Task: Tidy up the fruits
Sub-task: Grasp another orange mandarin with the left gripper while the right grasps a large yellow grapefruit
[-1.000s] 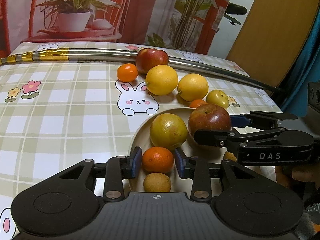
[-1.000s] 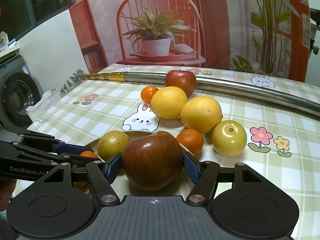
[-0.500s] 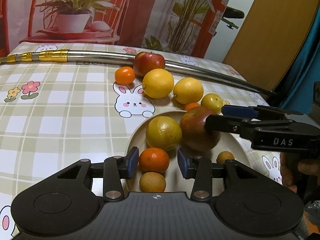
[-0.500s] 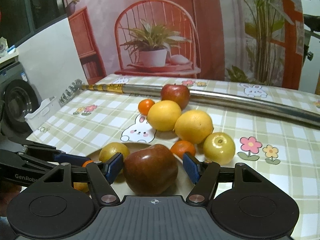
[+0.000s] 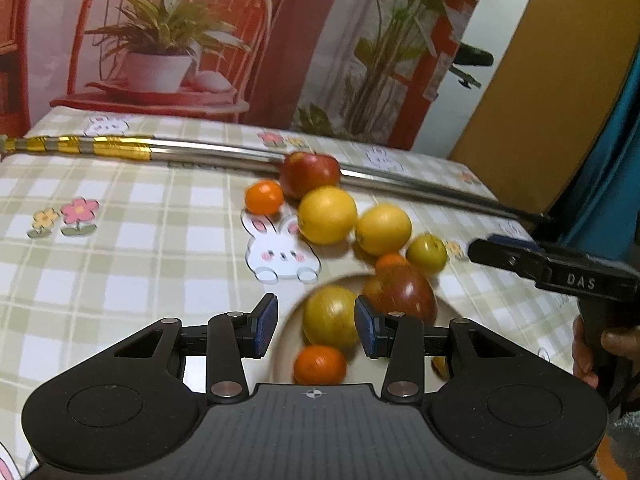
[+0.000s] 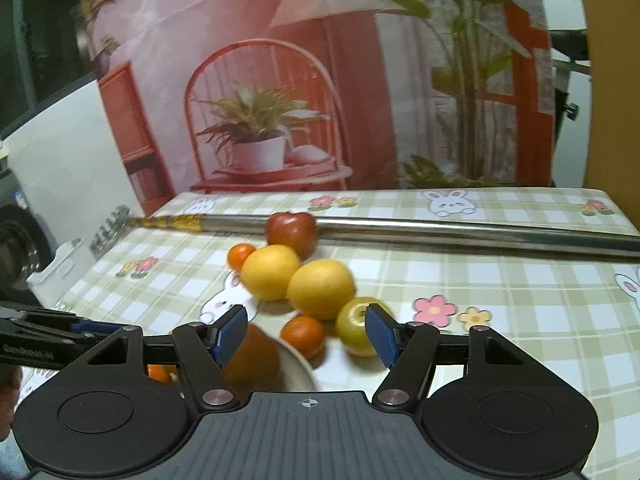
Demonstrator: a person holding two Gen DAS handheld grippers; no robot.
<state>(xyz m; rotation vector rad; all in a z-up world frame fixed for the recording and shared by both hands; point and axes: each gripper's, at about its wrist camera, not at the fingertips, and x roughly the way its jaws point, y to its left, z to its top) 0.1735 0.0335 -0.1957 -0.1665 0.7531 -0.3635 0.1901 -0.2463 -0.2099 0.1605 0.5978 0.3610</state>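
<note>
Both claws hung released and empty; the right claw (image 6: 306, 334) was nearer the 5 loose fruits, with the green-yellow fruit (image 6: 356, 330) just ahead by its right finger, left claw (image 5: 316, 326) above the plate (image 5: 286, 344).

Left gripper (image 5: 315, 326) with blue pads apart and nothing pressed between them, hanging over a pale plate (image 5: 285, 334) holding a yellow-green fruit (image 5: 330, 316), dark red apple (image 5: 406, 294) and small orange (image 5: 320, 365), more citrus on the checked surface (image 5: 120, 264), right gripper (image 5: 486, 251) at the right edge.

Checked bunny tablecloth (image 5: 120, 264), metal pole (image 5: 208, 151), plant backdrop (image 6: 256, 80)
</note>
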